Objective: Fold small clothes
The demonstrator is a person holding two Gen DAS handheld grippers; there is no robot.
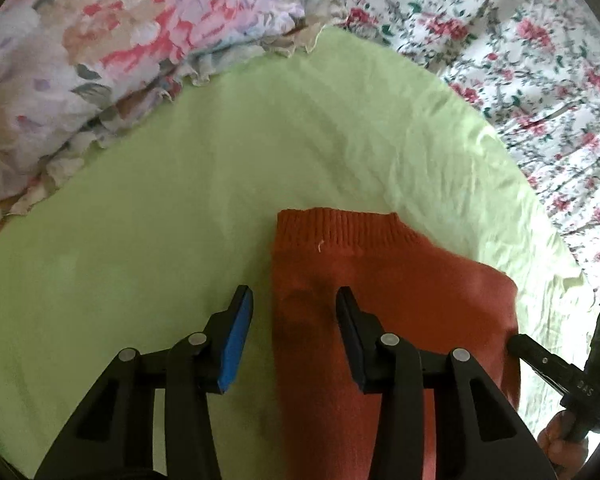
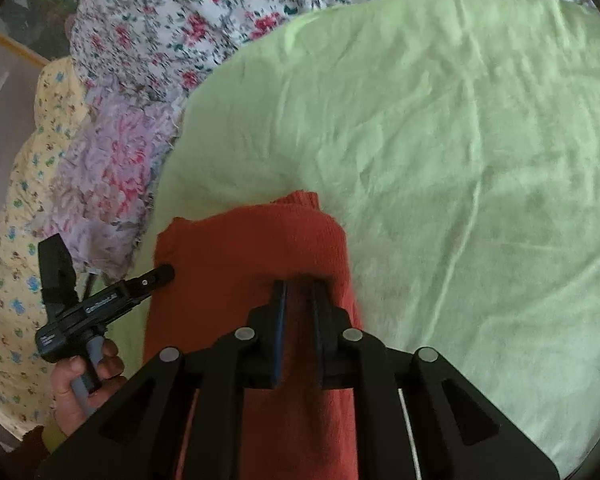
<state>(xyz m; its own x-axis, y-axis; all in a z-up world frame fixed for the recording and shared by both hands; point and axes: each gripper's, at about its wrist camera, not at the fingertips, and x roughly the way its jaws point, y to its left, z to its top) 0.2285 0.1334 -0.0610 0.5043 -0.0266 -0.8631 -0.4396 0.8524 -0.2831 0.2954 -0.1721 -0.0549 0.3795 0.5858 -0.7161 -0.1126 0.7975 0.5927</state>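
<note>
An orange-red knit garment lies on a light green sheet, ribbed hem toward the far side. My left gripper is open just above the garment's left edge, one finger over the sheet and one over the knit. It also shows in the right wrist view at the garment's left edge. My right gripper is shut on a folded-over edge of the garment. Its tip also shows in the left wrist view at the garment's right edge.
A floral quilt lies bunched at the far left, and a white bedspread with small red flowers lies at the far right. In the right wrist view a yellow flowered cloth hangs at the left.
</note>
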